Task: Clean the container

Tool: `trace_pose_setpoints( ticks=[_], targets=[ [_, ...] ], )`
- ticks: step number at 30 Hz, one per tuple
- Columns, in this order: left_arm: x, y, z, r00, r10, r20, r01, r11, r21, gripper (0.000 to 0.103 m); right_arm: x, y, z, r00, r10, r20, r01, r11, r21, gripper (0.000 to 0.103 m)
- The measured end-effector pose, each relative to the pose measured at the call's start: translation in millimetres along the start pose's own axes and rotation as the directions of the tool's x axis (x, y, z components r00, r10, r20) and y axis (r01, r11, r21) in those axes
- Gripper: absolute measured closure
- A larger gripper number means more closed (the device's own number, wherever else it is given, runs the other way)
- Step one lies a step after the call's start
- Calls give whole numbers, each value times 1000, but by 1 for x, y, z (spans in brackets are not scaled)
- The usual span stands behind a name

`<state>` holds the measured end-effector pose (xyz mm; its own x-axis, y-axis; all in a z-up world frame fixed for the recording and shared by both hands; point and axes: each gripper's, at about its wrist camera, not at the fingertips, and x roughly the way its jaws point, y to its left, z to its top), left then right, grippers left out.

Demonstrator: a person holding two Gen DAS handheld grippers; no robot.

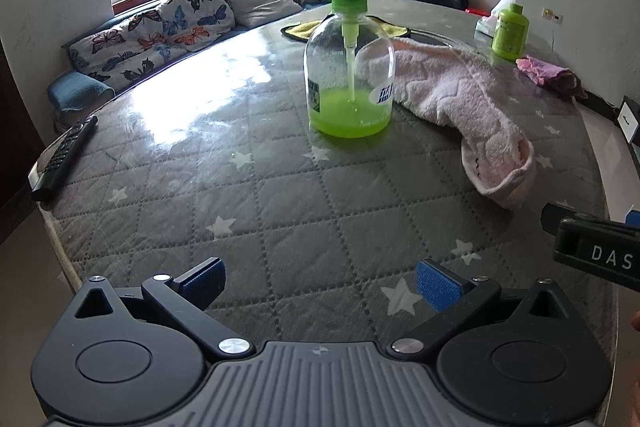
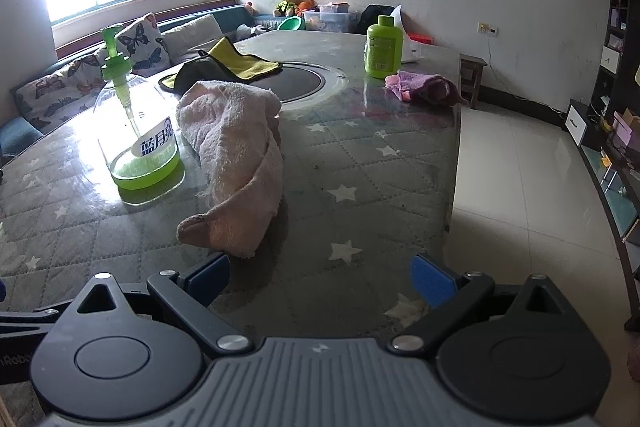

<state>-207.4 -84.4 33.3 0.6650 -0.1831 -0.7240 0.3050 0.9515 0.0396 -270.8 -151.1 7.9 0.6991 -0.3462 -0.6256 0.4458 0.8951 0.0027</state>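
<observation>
My left gripper (image 1: 320,285) sits low over the quilted, star-patterned table (image 1: 280,195) with its blue-padded jaws spread wide and nothing between them. Straight ahead stands the clear pump bottle (image 1: 349,67), upright, green pump head on top and a shallow layer of green liquid at the bottom. A pink towel (image 1: 460,95) lies crumpled just beside it on the right; it may be touching the bottle's back, though the glass distorts that. My right gripper (image 2: 320,283) is likewise spread and empty, near the towel's closest end. Further back stand a small green bottle (image 2: 384,47) and a purple cloth (image 2: 424,89).
</observation>
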Motion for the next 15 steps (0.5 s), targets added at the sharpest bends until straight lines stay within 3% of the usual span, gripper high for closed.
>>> trace_pose_setpoints(
  ticks=[15],
  targets=[
    [7,7,-1,999,15,-45,-17,999,-36,0,3,2,1,1000,0,-28,0,1000,-2,4]
  ],
)
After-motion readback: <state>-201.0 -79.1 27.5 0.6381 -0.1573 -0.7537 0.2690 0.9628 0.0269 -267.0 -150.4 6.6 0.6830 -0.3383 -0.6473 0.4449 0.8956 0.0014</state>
